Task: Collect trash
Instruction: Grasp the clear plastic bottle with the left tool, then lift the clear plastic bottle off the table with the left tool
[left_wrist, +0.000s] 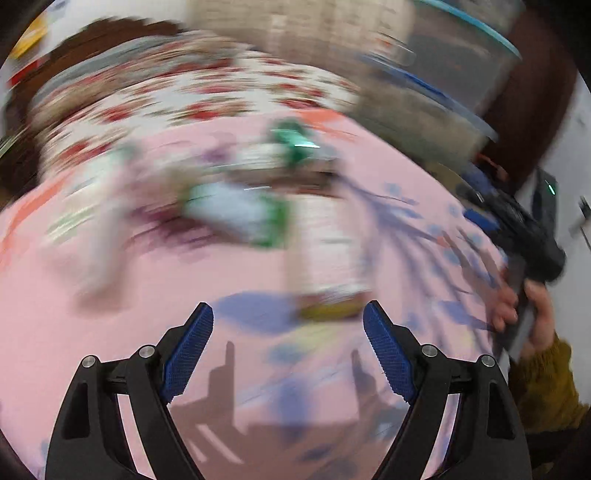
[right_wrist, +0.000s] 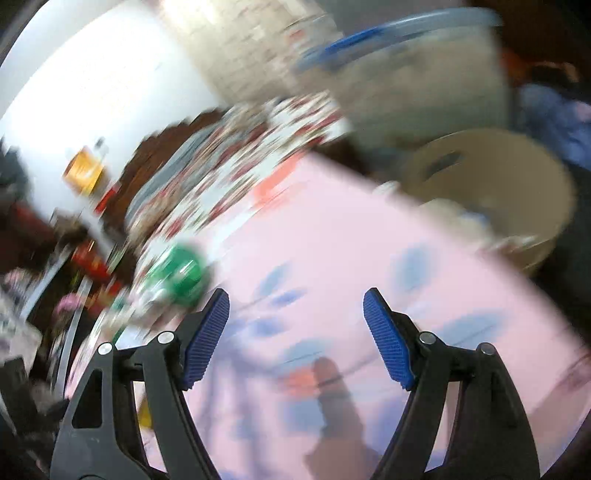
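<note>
Both views are motion-blurred. In the left wrist view my left gripper is open and empty above a pink floral bedsheet. Ahead of it lie blurred pieces of trash: a tall pale packet, a white and green wrapper and a shiny green wrapper. The other gripper, in a hand, shows at the right edge. In the right wrist view my right gripper is open and empty over the sheet. A green wrapper lies to its left. A beige bin stands at the upper right.
A red-and-white floral cloth lies beyond the pink sheet. A clear tub with a blue rim stands behind the bin and shows in the left view. Cluttered items sit at the far left by a white wall.
</note>
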